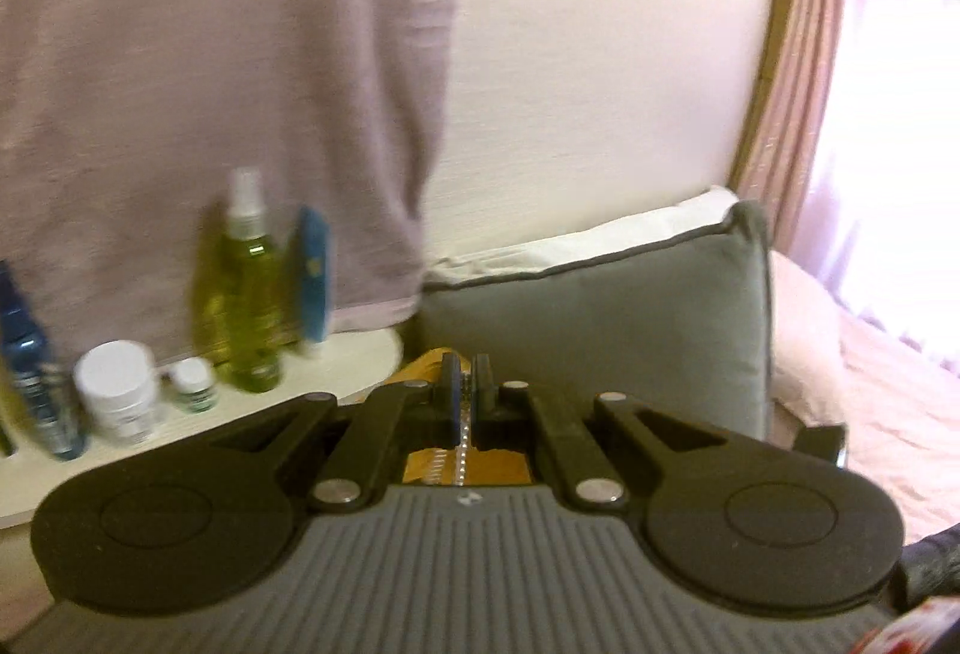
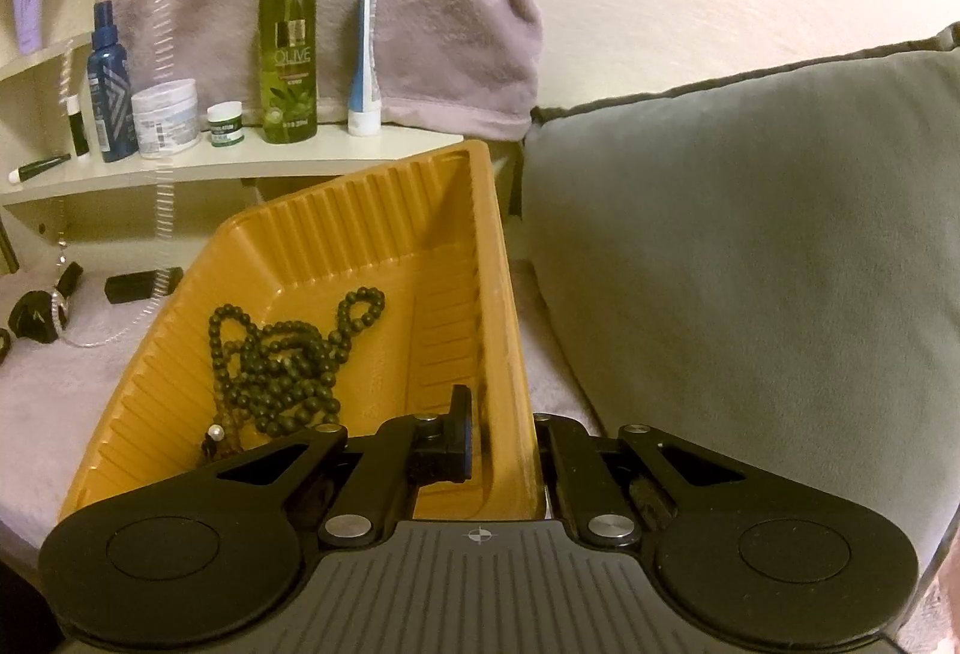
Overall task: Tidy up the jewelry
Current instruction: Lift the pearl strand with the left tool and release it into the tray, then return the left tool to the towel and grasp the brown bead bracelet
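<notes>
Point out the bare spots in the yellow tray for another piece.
Free: the yellow tray floor past the dark bead necklace, toward its far ribbed wall, and the strip along the right wall. Crowded: near-left corner, where the beads pile up.

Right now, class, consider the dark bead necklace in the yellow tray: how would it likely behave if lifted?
The dark bead necklace lies in loose tangled loops, so it is probably floppy and would dangle. Its round beads might slide along the tilted yellow tray.
</notes>
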Available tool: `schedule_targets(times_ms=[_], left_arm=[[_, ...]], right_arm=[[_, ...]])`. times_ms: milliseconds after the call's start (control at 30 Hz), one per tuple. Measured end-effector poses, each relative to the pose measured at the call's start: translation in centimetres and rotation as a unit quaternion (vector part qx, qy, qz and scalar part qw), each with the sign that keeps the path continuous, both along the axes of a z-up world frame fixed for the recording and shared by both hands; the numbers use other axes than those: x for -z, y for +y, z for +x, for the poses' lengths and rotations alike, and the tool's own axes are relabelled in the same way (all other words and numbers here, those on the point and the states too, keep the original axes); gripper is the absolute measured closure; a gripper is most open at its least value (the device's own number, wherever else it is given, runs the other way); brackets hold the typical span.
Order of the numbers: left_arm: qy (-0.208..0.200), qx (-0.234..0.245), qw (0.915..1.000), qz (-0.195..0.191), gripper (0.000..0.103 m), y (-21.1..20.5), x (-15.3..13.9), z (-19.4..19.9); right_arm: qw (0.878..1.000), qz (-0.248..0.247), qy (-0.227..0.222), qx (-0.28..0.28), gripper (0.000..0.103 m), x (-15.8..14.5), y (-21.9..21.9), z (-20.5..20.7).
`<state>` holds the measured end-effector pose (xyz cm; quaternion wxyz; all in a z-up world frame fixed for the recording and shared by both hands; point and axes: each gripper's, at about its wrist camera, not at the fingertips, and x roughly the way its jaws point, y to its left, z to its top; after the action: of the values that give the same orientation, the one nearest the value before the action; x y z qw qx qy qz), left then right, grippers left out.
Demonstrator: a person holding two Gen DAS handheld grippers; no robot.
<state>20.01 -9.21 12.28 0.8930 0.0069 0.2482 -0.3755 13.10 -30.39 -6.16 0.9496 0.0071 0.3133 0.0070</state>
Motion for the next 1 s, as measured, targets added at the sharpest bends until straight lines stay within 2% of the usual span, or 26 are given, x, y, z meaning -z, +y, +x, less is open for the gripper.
schedule_targets(times_ms=[167,333,500,633,733,900,1000], left_arm=[[0.008,0.015,0.9999,0.001,0.101,-1.9,0.6,0.1],[0.034,0.017,0.9990,0.026,0.101,-3.2,3.4,0.8],[0.070,0.008,0.9954,0.064,0.101,-3.1,7.0,1.3],[0.097,-0.001,0.9922,0.077,0.100,-2.2,8.9,1.6],[0.103,-0.011,0.9914,0.079,0.095,-1.3,9.5,1.5],[0.077,-0.057,0.9915,0.088,0.092,0.8,9.3,0.6],[0.049,-0.095,0.9889,0.103,0.084,1.8,9.4,-0.2]], right_arm=[[1.000,0.003,0.000,0.001,0.097,0.1,-0.1,0.2],[1.000,0.004,0.003,0.003,0.097,0.2,-0.2,0.3],[1.000,0.005,0.005,0.004,0.097,0.3,-0.2,0.4],[1.000,0.004,0.005,0.004,0.097,0.4,-0.3,0.5],[1.000,0.005,0.006,0.005,0.097,0.4,-0.4,0.6],[1.000,0.003,0.006,0.005,0.097,0.5,-0.4,0.7],[1.000,0.004,0.006,0.004,0.097,0.5,-0.4,0.7]])
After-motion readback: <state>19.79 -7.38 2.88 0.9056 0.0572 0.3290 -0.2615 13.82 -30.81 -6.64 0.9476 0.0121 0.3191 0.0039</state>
